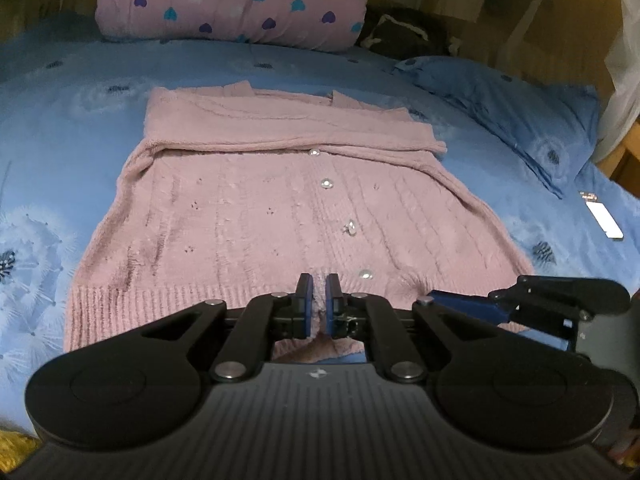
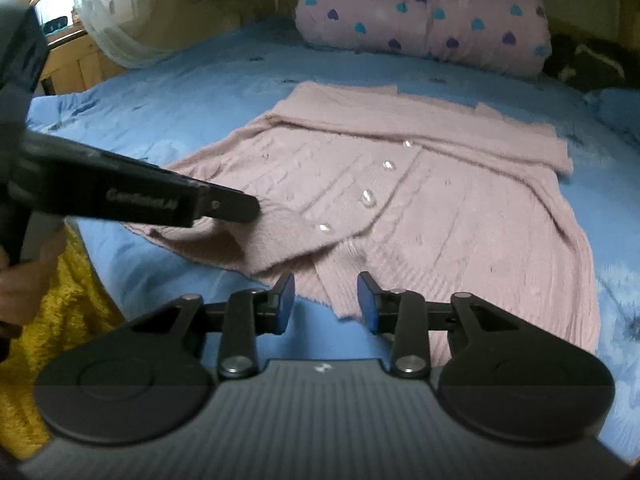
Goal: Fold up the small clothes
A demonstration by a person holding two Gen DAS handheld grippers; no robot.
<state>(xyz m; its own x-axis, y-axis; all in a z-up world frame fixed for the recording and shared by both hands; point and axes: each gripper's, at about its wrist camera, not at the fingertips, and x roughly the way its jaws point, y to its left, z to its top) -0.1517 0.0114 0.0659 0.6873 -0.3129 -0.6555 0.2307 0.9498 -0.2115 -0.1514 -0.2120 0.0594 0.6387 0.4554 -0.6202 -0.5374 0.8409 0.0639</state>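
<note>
Left wrist view shows the pink cardigan spread across the middle of the frame on the blue bedsheet, sleeves already folded across its upper part. At bottom centre the left gripper is clenched on the cardigan's bottom hem, with a ridge of pink knit pinched between the blue pads. The step in hand looks like taking hold of the hem to fold the lower half upward. In the right wrist view, the right gripper hangs at bottom centre with its jaws apart, straddling the hem edge but not pressing it. It probably needs to clamp before both lift together. Both grippers tilt downward toward the bed.
</note>
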